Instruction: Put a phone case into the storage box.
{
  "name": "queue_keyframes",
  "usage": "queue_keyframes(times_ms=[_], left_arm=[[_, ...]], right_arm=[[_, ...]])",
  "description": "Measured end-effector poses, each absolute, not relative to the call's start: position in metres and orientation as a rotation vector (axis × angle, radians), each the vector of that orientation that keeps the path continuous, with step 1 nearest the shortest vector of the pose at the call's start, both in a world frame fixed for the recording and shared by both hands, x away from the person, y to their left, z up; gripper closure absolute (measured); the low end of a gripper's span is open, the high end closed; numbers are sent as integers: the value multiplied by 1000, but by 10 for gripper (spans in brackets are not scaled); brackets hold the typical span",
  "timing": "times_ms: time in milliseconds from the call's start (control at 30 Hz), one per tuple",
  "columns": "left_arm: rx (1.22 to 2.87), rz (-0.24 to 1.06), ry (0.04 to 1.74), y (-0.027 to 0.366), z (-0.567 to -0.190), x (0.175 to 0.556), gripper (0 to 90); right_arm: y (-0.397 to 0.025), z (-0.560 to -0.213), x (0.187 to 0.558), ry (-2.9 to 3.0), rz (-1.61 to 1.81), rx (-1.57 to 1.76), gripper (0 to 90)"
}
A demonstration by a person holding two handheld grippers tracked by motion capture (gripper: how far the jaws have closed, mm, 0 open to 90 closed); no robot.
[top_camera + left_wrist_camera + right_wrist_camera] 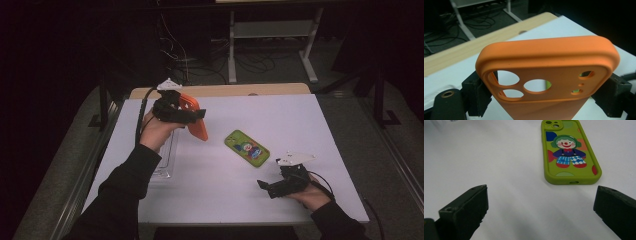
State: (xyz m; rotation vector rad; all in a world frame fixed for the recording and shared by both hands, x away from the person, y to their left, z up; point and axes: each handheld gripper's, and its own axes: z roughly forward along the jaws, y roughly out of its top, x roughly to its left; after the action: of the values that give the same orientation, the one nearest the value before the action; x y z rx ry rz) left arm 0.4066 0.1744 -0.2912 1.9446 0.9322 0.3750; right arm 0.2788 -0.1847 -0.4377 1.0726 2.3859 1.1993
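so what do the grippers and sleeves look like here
Both grippers, left gripper and right gripper, are black with blocky dark jaws, each topped by a pale three-cornered plate and trailing a black cable. The person wears dark long sleeves.

— What's happening on the left?
— The left hand-held gripper [192, 117] is holding an orange phone case [195, 116] tilted above the white desk [280, 112], over a clear tray [167, 157].
— And the right?
— The right hand-held gripper [264, 187] is hovering low near the front edge, jaws pointing left. A green phone case [246, 147] is lying flat just beyond it, untouched.
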Motion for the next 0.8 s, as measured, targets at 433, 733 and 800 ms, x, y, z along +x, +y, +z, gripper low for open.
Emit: queue_keyframes(times_ms=[433, 733, 800], left_arm=[[1938, 516, 1047, 207, -272, 445, 144], [1933, 609, 1224, 219, -285, 472, 144], [1923, 631, 1276, 222, -289, 477, 144]], right_arm=[[-185, -438, 279, 2392, 1210, 1069, 0], [-186, -436, 278, 2391, 1224, 1064, 0], [-186, -436, 279, 2389, 1228, 1061, 0]])
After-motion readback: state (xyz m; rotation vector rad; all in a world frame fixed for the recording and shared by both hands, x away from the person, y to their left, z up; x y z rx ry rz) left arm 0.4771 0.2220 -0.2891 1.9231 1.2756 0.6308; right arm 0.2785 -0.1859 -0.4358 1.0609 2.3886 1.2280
